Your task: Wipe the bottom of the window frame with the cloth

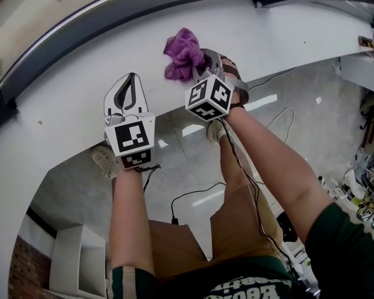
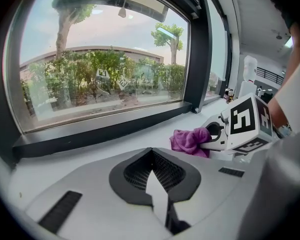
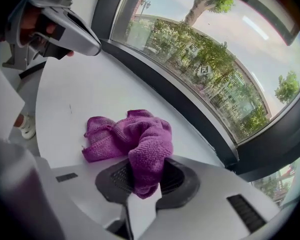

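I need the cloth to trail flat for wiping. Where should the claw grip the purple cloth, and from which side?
Grip the raised, bunched fold at the near edge of the cloth, coming from the room side, as the right claw does now: that fold stands up off the sill, while the rest lies spread toward the window frame.

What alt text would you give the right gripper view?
The right claw is shut on a fold of a purple cloth, the rest of which lies bunched on the white sill. A dark window frame runs diagonally behind it, with trees outside; the left claw shows at upper left.
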Tool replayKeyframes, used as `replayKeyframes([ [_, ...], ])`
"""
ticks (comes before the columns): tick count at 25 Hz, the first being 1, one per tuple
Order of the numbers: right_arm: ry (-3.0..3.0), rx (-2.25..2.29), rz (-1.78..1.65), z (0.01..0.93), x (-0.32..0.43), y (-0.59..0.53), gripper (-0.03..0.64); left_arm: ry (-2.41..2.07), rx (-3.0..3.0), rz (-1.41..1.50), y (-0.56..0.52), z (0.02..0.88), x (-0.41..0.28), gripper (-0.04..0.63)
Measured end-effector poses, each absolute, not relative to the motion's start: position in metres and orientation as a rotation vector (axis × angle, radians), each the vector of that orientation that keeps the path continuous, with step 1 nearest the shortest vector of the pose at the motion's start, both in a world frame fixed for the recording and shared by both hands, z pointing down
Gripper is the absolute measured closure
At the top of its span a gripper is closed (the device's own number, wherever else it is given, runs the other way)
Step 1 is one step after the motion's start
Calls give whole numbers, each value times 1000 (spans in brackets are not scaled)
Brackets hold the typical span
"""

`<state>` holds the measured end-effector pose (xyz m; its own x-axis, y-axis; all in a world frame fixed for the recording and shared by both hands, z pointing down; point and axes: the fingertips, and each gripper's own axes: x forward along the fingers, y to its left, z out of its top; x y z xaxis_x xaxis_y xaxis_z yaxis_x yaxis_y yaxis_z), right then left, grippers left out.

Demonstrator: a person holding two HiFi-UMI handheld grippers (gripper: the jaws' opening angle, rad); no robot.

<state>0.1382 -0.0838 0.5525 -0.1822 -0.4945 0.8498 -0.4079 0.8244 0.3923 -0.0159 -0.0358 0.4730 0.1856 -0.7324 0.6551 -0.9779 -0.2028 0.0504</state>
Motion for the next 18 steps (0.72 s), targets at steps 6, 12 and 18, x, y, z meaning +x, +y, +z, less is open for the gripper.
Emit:
replayKeyframes([
  [6,-1819,681,-95,553,113,-75,528,-1610,1982,704,-25,474,-38,589],
  [12,-1838,667,-108,551,93,-70,528,-1635,1961,702,-16,473,-56,589],
  [18,-1847,653,-123,551,74,-64,528,-1649,1942,704,-4,474,-76,589],
])
